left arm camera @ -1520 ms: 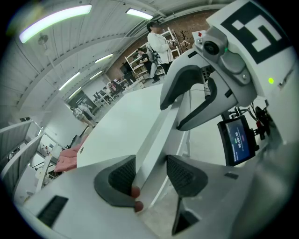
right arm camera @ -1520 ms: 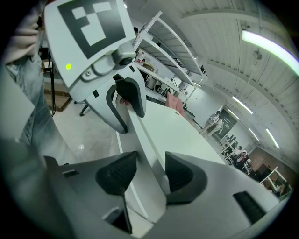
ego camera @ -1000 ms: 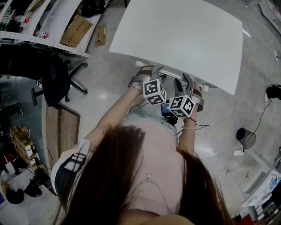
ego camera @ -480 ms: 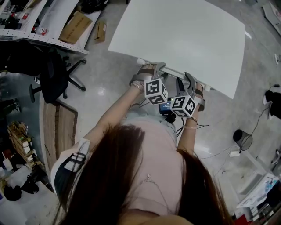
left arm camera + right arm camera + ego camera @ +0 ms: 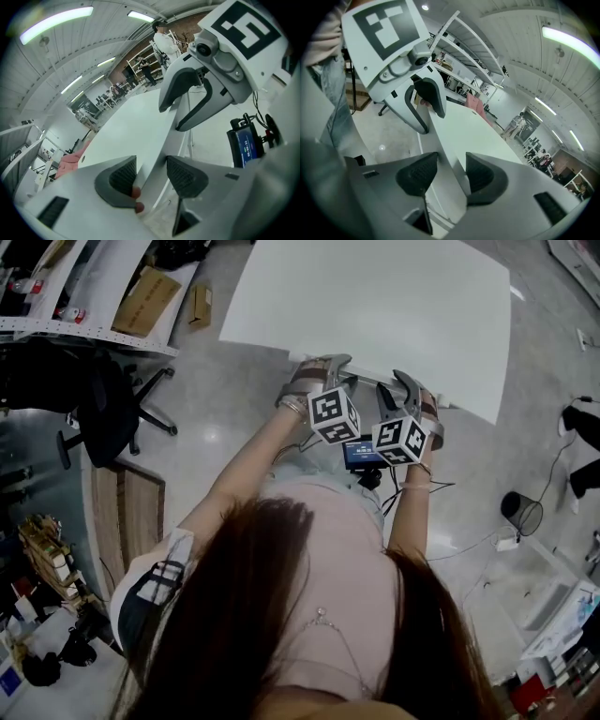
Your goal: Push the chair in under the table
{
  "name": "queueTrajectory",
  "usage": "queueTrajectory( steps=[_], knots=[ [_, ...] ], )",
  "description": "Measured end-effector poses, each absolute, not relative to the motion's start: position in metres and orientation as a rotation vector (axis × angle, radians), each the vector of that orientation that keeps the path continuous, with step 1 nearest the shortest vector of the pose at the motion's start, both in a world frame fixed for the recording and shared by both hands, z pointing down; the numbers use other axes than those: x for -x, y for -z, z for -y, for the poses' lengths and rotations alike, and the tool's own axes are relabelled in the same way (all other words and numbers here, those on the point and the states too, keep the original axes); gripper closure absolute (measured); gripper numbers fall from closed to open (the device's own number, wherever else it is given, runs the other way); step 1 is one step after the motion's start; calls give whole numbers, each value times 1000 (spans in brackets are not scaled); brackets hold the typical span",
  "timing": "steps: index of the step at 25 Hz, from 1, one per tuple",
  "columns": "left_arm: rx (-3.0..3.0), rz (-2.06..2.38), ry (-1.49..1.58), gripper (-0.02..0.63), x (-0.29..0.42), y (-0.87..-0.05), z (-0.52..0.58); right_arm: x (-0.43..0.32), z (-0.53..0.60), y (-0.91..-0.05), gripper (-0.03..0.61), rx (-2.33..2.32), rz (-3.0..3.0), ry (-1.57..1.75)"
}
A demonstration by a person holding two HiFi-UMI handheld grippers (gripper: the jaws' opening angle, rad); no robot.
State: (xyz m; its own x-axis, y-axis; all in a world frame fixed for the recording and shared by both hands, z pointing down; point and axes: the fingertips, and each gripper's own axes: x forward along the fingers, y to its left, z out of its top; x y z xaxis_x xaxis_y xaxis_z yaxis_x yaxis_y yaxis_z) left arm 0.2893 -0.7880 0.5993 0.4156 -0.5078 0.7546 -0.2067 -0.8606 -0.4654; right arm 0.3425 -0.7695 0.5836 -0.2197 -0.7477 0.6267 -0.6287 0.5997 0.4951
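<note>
A white table (image 5: 375,306) fills the top of the head view. My left gripper (image 5: 323,367) and right gripper (image 5: 396,390) are side by side at its near edge. In the left gripper view the table's edge (image 5: 131,126) runs between the jaws of the left gripper (image 5: 152,176), which are shut on it. In the right gripper view the right gripper (image 5: 452,176) clamps the same table edge (image 5: 459,126). A black office chair (image 5: 98,413) stands on the floor far to the left, away from the table and both grippers.
A small device with a blue screen (image 5: 361,454) hangs below my hands. Shelving with cardboard boxes (image 5: 145,301) runs along the upper left. A wooden panel (image 5: 127,521) lies left of me. A round bin (image 5: 525,512) and cables sit on the floor at right.
Both grippers and the table's near edge now sit slightly higher and further right in the head view. Their hold on the edge looks unchanged, and the chair stays at the left.
</note>
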Motion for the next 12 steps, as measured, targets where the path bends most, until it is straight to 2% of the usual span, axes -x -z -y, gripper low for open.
queueTrajectory(
  steps=[5, 8, 12],
  knots=[
    [2424, -606, 1399, 417, -289, -597, 788, -345, 767, -572, 404, -1109, 2102, -14],
    [2483, -613, 1340, 426, -288, -590, 786, -361, 763, -549, 407, -1302, 2265, -246],
    [2586, -739, 1213, 464, -278, -572, 782, -394, 740, -527, 407, -1559, 2298, -363]
  ],
)
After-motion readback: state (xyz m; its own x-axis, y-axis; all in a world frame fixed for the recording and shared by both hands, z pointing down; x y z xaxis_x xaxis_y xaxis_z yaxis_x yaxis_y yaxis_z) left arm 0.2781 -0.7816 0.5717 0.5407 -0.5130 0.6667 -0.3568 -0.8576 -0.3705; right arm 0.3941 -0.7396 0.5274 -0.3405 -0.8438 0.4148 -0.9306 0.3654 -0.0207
